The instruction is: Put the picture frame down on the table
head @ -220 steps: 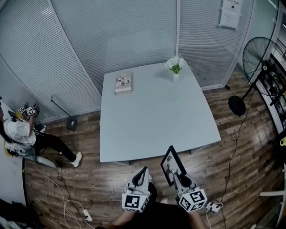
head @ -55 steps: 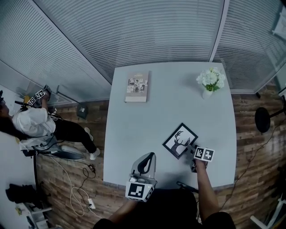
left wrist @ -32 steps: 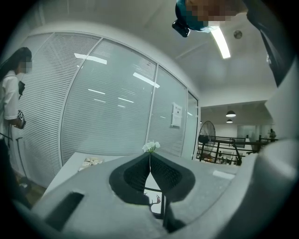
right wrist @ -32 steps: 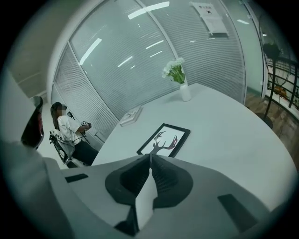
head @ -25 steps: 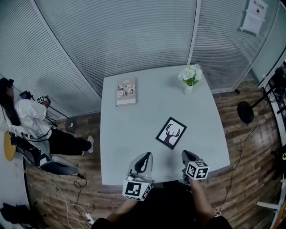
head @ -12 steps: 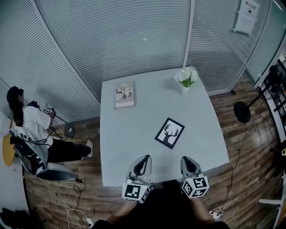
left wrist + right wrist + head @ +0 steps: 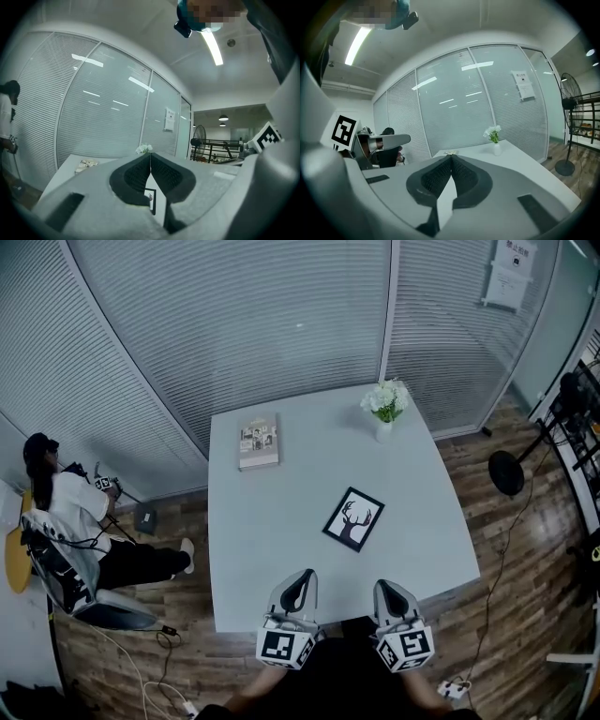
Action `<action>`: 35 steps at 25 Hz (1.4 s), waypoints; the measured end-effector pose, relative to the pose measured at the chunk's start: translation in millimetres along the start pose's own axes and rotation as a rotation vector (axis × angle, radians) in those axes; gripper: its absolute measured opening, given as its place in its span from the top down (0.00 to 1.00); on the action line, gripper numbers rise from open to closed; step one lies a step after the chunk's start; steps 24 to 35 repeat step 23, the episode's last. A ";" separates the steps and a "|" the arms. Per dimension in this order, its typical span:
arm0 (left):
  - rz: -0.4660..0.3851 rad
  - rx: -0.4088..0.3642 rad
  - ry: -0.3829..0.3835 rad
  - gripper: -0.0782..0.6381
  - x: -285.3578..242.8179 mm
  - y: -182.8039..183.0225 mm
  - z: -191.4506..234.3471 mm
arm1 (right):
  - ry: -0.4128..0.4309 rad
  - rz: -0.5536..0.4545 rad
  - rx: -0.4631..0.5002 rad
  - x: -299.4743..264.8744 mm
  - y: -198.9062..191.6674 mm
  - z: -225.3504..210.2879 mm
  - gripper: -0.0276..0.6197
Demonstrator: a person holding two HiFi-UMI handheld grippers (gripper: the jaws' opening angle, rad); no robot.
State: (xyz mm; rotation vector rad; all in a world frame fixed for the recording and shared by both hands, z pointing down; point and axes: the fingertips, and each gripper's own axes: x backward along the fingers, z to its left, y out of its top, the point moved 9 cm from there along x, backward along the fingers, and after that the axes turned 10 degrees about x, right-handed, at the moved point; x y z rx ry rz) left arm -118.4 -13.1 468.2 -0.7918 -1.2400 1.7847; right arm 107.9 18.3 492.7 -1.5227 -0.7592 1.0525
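Head view: the black-framed deer-silhouette picture frame lies flat on the pale grey square table, right of centre. The left gripper and right gripper hover at the near edge, well apart from the frame.
Left gripper view: the 2 dark padded jaws are pressed together, with nothing between them.
Right gripper view: the jaws meet tip to tip, empty.

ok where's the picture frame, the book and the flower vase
picture frame (image 7: 353, 519): head view, on the deer print at its middle.
book (image 7: 259, 440): head view, middle of its cover.
flower vase (image 7: 383, 431): head view, on the white vase body under the blooms.
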 end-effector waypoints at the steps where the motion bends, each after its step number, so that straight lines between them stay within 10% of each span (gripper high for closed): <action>1: 0.001 0.001 0.000 0.87 0.7 -0.4 -0.6 | -0.002 -0.005 0.003 1.1 0.7 0.1 0.94; 35: -0.004 -0.007 -0.012 0.87 6.1 -5.1 -12.8 | -0.002 0.007 0.005 10.3 -8.1 -1.6 0.94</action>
